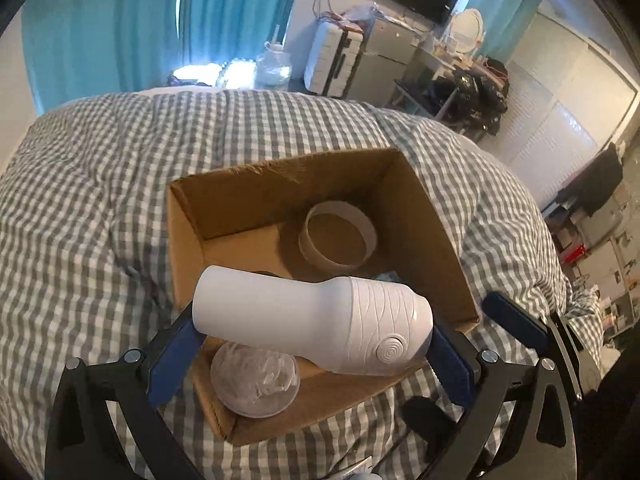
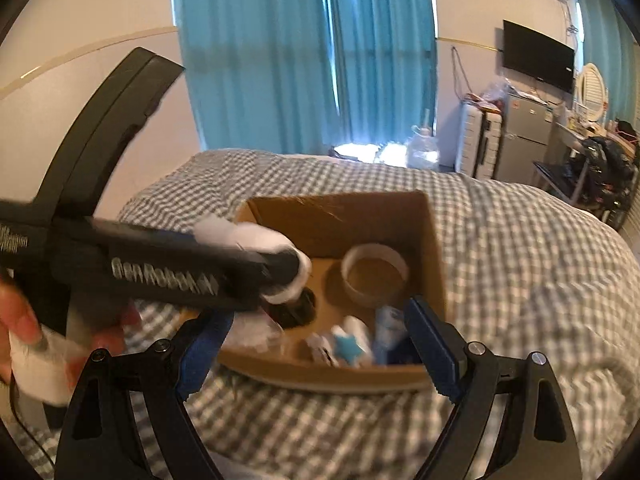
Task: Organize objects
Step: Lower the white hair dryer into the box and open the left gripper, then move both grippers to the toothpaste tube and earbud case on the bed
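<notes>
An open cardboard box (image 1: 424, 216) sits on a grey checked bed cover. My left gripper (image 1: 316, 344) is shut on a white bottle-shaped device (image 1: 312, 316) and holds it crosswise over the box's near half. In the box lie a cardboard tape ring (image 1: 338, 238) and a clear round lid (image 1: 256, 380). In the right wrist view, my right gripper (image 2: 316, 340) is open and empty at the box's near edge (image 2: 320, 376). The left gripper (image 2: 168, 272) crosses from the left with the white device (image 2: 256, 240). The ring (image 2: 374, 270) and small white and blue items (image 2: 352, 344) lie inside.
The checked bed cover (image 1: 100, 208) spreads all round the box. Blue curtains (image 2: 304, 52) hang behind the bed. A white suitcase (image 2: 480, 144), a small fridge (image 2: 526, 136), a wall TV (image 2: 538, 54) and a cluttered desk stand at the far right.
</notes>
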